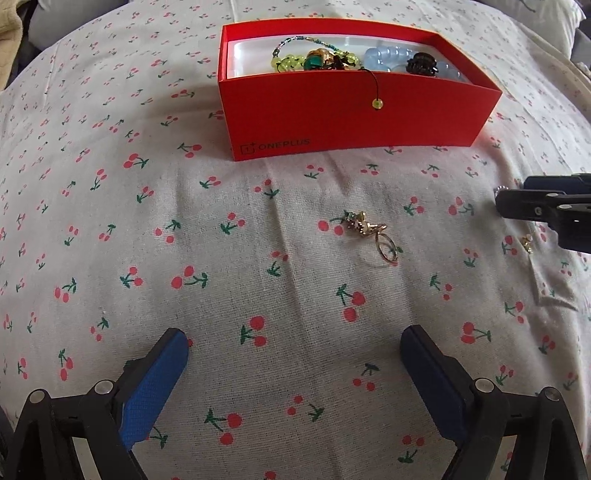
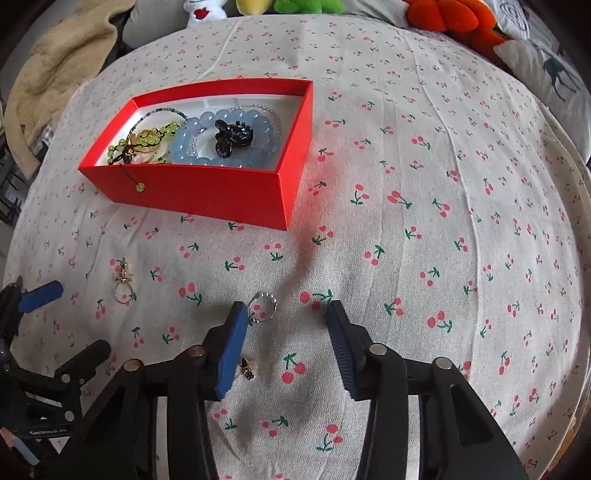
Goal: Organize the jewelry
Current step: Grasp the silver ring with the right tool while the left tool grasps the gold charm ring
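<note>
A red box (image 2: pixel 207 195) stands on the cherry-print sheet and holds a blue bead bracelet (image 2: pixel 192 142), green beads and a black hair claw (image 2: pixel 232 136); a green bead on a cord hangs over its front wall. A silver ring (image 2: pixel 263 306) lies between the fingers of my right gripper (image 2: pixel 286 314), close to the left finger; the jaws are apart and do not press on it. A small gold and black earring (image 2: pixel 246 367) lies further back beside that finger. A gold ring piece (image 1: pixel 369 236) lies ahead of my left gripper (image 1: pixel 293 341), which is wide open and holds nothing.
The red box (image 1: pixel 354 110) sits beyond the gold piece in the left wrist view, and the right gripper (image 1: pixel 546 210) reaches in from the right edge. Plush toys (image 2: pixel 450 18) line the back, a beige blanket (image 2: pixel 55 74) lies back left, and a deer pillow (image 2: pixel 550 70) back right.
</note>
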A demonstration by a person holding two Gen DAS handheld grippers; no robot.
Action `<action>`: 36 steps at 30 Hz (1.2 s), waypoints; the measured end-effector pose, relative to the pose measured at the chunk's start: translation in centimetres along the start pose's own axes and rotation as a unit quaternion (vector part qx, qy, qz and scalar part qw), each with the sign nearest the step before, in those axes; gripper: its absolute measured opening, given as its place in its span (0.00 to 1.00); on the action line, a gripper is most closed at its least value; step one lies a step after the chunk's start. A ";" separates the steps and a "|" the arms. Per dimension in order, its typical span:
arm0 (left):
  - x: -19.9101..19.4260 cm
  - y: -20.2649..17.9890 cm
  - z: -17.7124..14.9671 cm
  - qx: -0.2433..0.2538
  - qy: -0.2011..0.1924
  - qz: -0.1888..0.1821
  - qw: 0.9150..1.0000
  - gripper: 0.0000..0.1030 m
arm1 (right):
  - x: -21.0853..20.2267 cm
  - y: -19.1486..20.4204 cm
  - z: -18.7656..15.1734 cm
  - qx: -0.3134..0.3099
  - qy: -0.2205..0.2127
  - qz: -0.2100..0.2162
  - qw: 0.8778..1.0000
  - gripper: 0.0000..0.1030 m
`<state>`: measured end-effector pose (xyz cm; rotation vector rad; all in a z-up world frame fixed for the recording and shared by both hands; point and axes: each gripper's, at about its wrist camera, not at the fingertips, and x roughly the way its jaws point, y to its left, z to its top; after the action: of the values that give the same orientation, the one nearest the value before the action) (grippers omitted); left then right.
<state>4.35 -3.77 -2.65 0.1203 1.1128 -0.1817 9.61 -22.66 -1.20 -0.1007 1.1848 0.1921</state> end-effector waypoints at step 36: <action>0.3 -1.7 2.6 -0.056 -0.028 -0.056 0.997 0.00 | -2.6 -2.8 0.0 0.030 -0.016 0.060 0.998 0.05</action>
<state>6.43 -5.92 -1.75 -0.0460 1.0715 -0.2207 9.24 -25.70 1.18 0.0269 1.1640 0.2629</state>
